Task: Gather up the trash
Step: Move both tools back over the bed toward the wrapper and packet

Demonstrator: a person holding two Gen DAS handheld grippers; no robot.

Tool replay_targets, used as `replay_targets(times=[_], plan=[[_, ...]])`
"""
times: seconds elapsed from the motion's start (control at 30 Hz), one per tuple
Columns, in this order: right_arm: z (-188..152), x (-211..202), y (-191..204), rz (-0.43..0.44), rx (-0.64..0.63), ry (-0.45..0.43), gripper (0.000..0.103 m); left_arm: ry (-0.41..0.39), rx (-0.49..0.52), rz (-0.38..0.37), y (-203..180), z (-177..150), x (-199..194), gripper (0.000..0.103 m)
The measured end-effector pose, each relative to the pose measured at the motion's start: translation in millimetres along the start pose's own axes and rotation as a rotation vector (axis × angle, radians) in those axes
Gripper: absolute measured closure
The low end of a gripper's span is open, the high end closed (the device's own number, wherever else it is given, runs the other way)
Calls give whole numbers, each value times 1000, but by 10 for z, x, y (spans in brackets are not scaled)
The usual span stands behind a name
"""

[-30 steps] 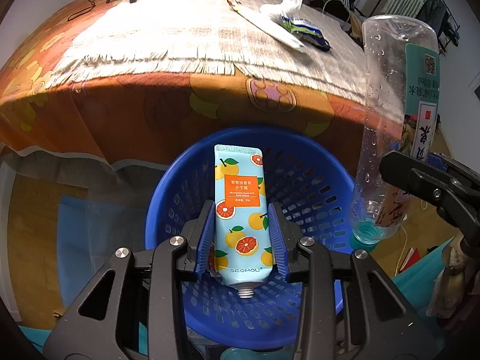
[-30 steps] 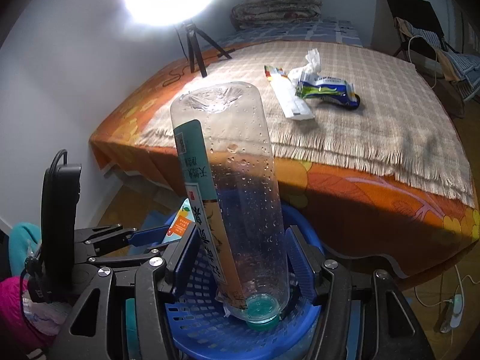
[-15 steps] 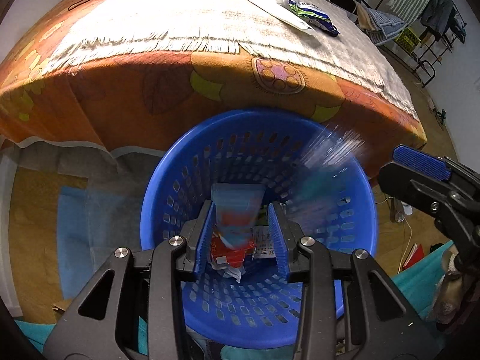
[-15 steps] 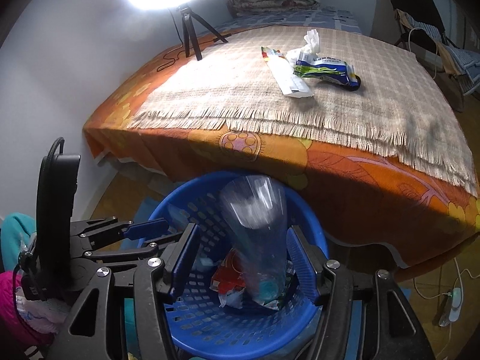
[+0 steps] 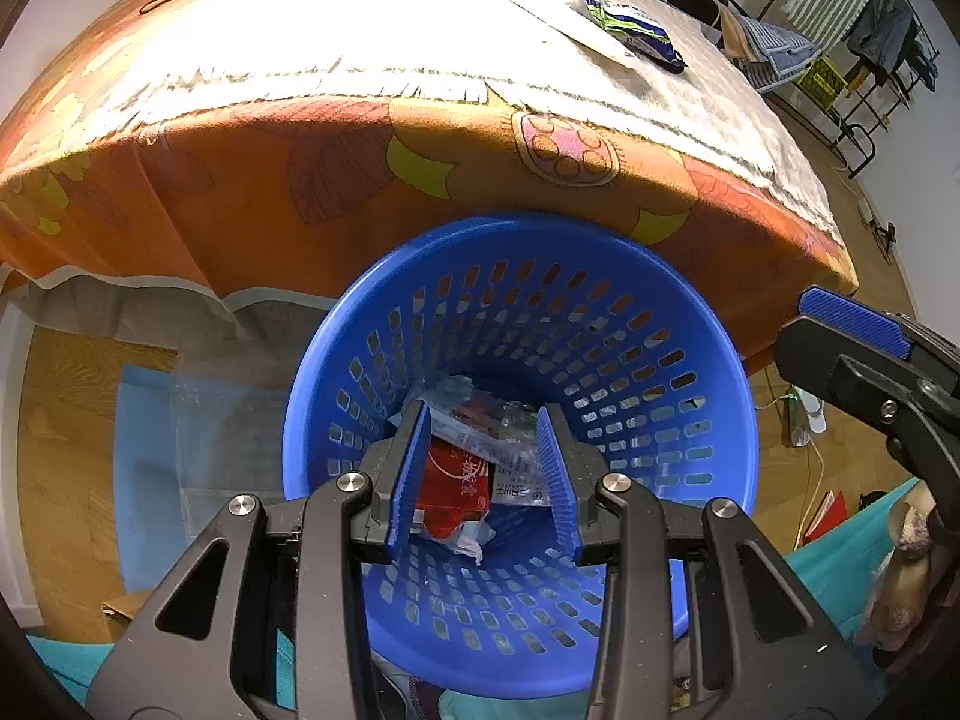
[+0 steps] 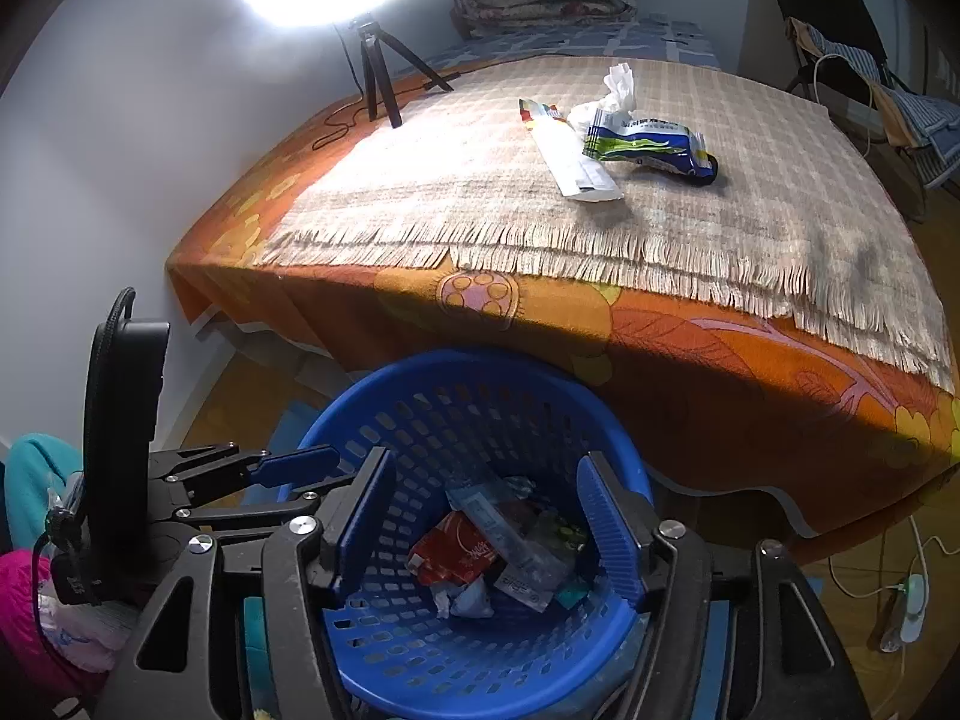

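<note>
A blue perforated basket [image 5: 690, 324] [image 6: 606, 432] stands on the floor against the bed. In it lie a red packet [image 6: 456, 552], the clear bottle [image 6: 516, 534] and other wrappers. My left gripper [image 5: 483, 468] is open and empty above the basket. My right gripper [image 6: 486, 531] is open and empty above it too; one of its fingers [image 5: 852, 321] shows at the right of the left wrist view. On the bed lie a green-and-blue snack bag [image 6: 648, 141], a long white wrapper [image 6: 570, 156] and a crumpled tissue [image 6: 618, 84].
The bed has an orange flowered cover [image 6: 690, 360] and a fringed checked blanket [image 6: 600, 222]. A ring light on a tripod [image 6: 378, 72] stands at its far left. A clothes rack [image 5: 870, 60] and cables on the wooden floor [image 6: 900, 594] are to the right.
Both grippers opened. The orange-print tube dropped from the left one and the clear bottle from the right one; both now lie in the basket.
</note>
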State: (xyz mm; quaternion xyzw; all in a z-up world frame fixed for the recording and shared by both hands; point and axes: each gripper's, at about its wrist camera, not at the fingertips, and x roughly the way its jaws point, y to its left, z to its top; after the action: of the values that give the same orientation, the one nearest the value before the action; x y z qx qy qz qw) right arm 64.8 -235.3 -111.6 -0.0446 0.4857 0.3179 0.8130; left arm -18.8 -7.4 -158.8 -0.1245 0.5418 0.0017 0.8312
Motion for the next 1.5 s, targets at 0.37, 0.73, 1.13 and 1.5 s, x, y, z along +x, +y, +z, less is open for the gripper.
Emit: replay_targets(times=[0.37,0.73,1.13,1.5], plan=[[104,-57,-87,19,42,-34,20,-1,-11,-13,-29,80,-29,66],[410,-144,-377,65,135,-79,16,-14,-33,-55,-117,318,-80,51],[883,-171,-865,74,227,-124,16,-63,-24,-78,-239,865,-190,51],[1480,-44,-1198,55,196,-133,16,-99,-42,-82,-342,1467,-119,41]])
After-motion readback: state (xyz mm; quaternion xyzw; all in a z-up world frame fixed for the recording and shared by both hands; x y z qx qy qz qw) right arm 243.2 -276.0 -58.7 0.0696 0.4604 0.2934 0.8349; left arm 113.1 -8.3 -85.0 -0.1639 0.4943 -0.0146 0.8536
